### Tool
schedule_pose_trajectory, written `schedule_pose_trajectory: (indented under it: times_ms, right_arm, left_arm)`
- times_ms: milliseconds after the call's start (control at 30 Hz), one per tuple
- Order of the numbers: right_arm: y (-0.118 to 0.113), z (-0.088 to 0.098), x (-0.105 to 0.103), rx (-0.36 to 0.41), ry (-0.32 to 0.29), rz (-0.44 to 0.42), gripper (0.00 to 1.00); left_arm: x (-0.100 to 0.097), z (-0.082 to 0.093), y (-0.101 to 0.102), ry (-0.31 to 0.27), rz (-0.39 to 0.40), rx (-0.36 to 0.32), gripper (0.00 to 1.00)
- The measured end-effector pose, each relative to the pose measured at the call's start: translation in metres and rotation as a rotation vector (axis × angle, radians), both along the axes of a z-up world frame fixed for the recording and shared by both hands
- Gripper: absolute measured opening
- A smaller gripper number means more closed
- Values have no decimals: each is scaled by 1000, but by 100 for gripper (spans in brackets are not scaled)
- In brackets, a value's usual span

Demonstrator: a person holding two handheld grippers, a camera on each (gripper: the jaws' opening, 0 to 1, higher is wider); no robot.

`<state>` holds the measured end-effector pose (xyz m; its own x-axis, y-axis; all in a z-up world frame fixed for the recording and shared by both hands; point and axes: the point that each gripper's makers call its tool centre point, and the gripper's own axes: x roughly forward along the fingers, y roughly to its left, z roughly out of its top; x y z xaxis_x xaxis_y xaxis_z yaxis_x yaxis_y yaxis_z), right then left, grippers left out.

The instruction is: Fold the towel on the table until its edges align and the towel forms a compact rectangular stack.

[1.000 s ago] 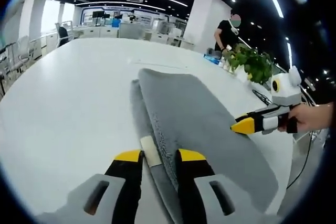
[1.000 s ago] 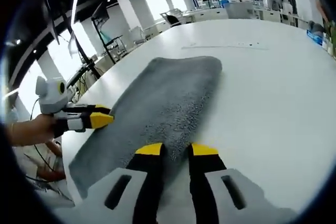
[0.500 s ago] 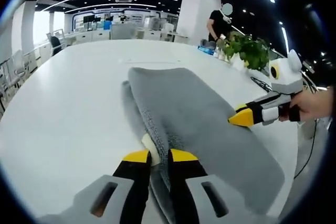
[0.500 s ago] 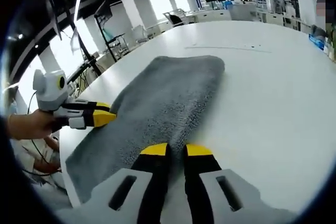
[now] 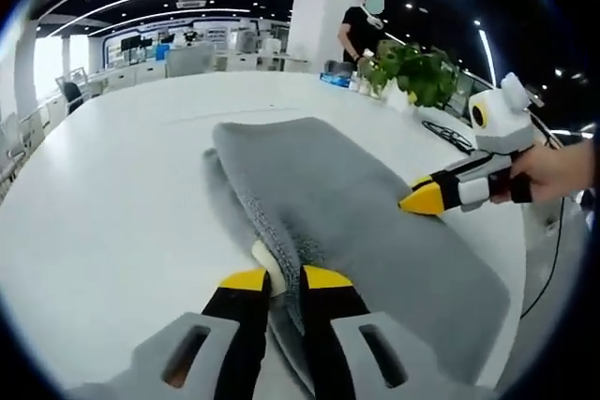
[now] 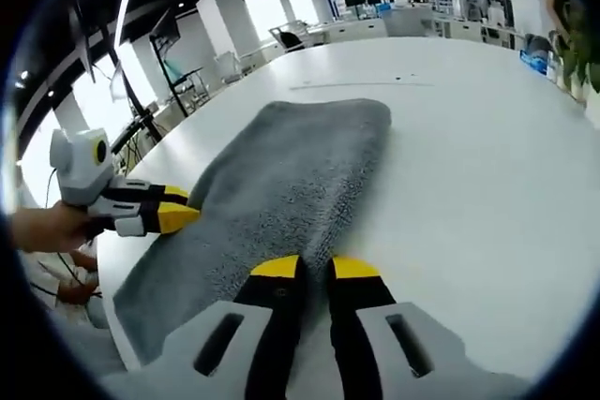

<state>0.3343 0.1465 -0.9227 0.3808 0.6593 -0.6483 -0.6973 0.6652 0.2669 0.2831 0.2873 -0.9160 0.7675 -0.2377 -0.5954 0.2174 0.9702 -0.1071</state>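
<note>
**On the white table: both claws pinched on one end of the half-folded towel**

On the wide white tabletop lies a grey terry towel, already doubled along its length into a long strip of two layers. Its long axis runs away from both cameras, towards the far side of the table.

Left gripper: yellow-tipped jaws drawn narrow, nearly meeting, with the towel's near edge and a pale cream label tab caught between them. Looks like a firm pinch on the folded edge at the near end.

Right gripper: jaws likewise close together, grey pile bunched between the tips. Judged to be holding the towel's near corner on the opposite long side.

Each claw appears in the other's view, held by a hand, tip resting at the towel's side edge; whether that tip is on or just above the cloth cannot be told from there.

Key relation: both claws sit at the same short end, one on each long edge, and the whole free length stretches ahead of them. Neither is clearly nearer the far end. A next fold would likely carry this near end forward over the far one, so the two grips need to travel together along the axis to keep the edges square.

Background: green potted plant near the table's far corner, a person in dark clothing beyond it, open office with desks further off.

Risk, as I judge it: uneven lift would skew the layers.
</note>
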Motion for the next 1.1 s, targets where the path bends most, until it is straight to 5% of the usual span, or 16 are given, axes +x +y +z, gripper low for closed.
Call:
schedule_pose_trajectory:
  times_ms: [233,400,700,833,1100]
  right_arm:
    - [-39,1,6,-52,-21,-42,8]
    - [-62,1,12,-63,-15,-78,9]
    - [-64,6,7,-66,3,-86,9]
    - [-69,12,5,-82,-41,-37,10]
    - [-79,30,-6,-66,-115,17,17]
  left_arm:
    - [9,-1,-49,0,-46,25,12]
    - [9,-2,-66,4,-55,-5,12]
    - [9,-3,-67,25,-80,3,13]
    - [7,0,-64,62,-48,-69,16]
    - [-3,19,-61,10,-104,-35,29]
